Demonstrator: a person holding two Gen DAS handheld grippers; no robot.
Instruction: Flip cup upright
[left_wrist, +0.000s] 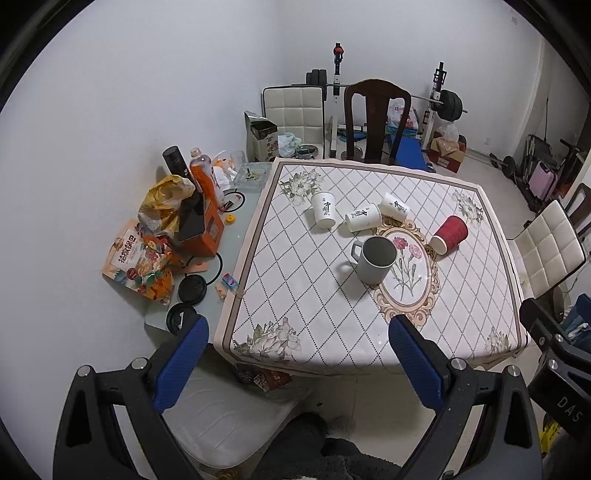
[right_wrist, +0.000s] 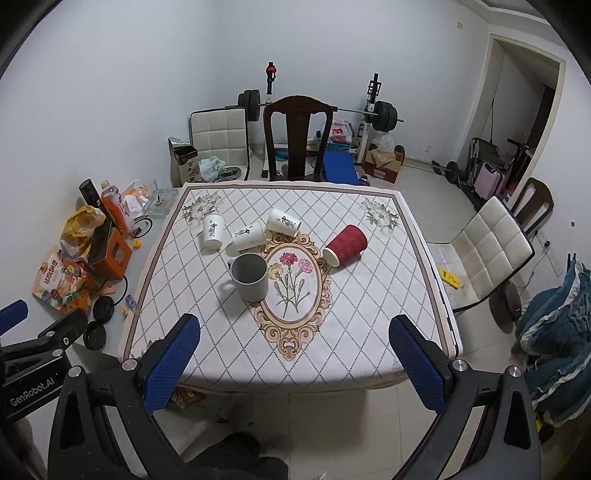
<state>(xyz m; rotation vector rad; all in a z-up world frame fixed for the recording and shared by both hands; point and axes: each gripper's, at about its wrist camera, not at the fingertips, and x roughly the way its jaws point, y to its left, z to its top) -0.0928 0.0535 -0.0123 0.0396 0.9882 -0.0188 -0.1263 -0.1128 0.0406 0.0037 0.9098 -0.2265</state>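
A red paper cup (left_wrist: 450, 235) (right_wrist: 345, 245) lies on its side right of the table's middle. Two white printed paper cups lie on their sides, one (left_wrist: 363, 217) (right_wrist: 249, 235) beside the other (left_wrist: 395, 206) (right_wrist: 283, 222). A third white cup (left_wrist: 323, 210) (right_wrist: 212, 231) stands mouth down at their left. A grey mug (left_wrist: 373, 260) (right_wrist: 250, 277) stands upright. My left gripper (left_wrist: 297, 356) is open and empty, above the table's near edge. My right gripper (right_wrist: 295, 354) is open and empty, also at the near edge, well short of the cups.
The table (left_wrist: 295, 295) (right_wrist: 369, 295) has a patterned cloth. Snack bags, a bottle and lids (left_wrist: 159, 240) (right_wrist: 77, 266) crowd its left strip. A dark chair (left_wrist: 375, 118) (right_wrist: 297, 136) stands behind, white chairs (left_wrist: 546, 247) (right_wrist: 487, 247) at right. Gym weights lie beyond.
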